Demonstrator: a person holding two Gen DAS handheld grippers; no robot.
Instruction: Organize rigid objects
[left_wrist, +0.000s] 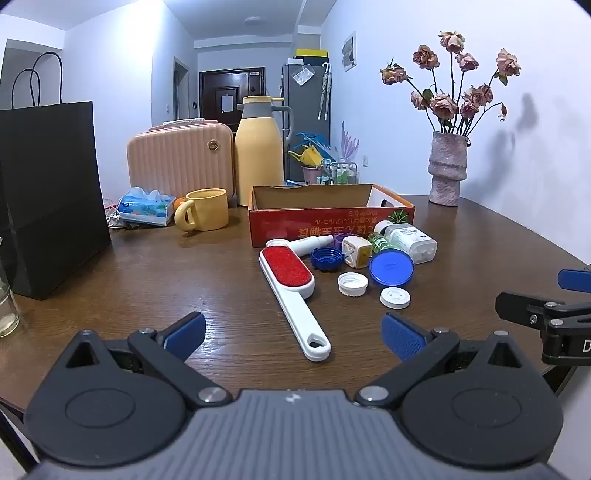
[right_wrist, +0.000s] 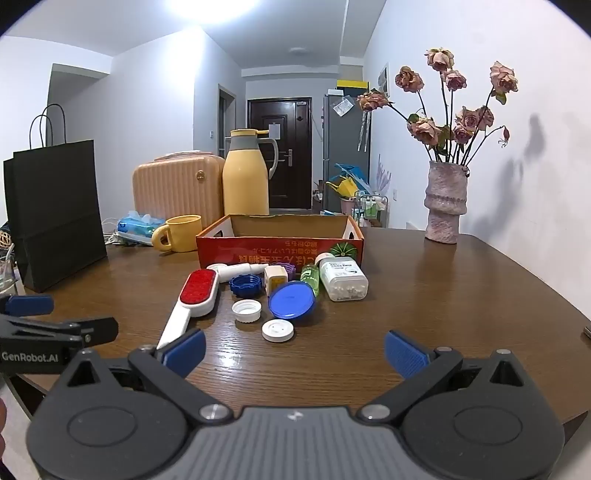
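Clutter on brown wooden worktop (left_wrist: 184, 280): white plastic lint brush with red pad (left_wrist: 291, 291), blue round lid (left_wrist: 391, 266), white screw cap (left_wrist: 352, 283), clear pill bottle (left_wrist: 412, 240), all at 6 o'clock of empty red cardboard box (left_wrist: 325, 218), none inside. Left hand-held gripper (left_wrist: 293, 338) released, nothing between fingers. Right hand-held gripper (right_wrist: 295, 352) released, empty.

On the table (left_wrist: 147, 280) we see the open cardboard box (left_wrist: 314, 218) near the middle, and just before it a cluster: the lint brush (left_wrist: 291, 291) at its left with the handle reaching toward us, then caps (left_wrist: 352, 284), a round lid (left_wrist: 391, 267) and small bottles (left_wrist: 413, 242) to its right. Left of the box stands the mug (left_wrist: 203, 209), with the tissue pack (left_wrist: 146, 206) further left and the paper bag (left_wrist: 48, 199) at the far left edge; behind the mug we find the small case (left_wrist: 181, 162) and, beside it on the right, the jug (left_wrist: 258, 151). The vase of flowers (left_wrist: 447, 168) stands well apart at the far right, by the wall
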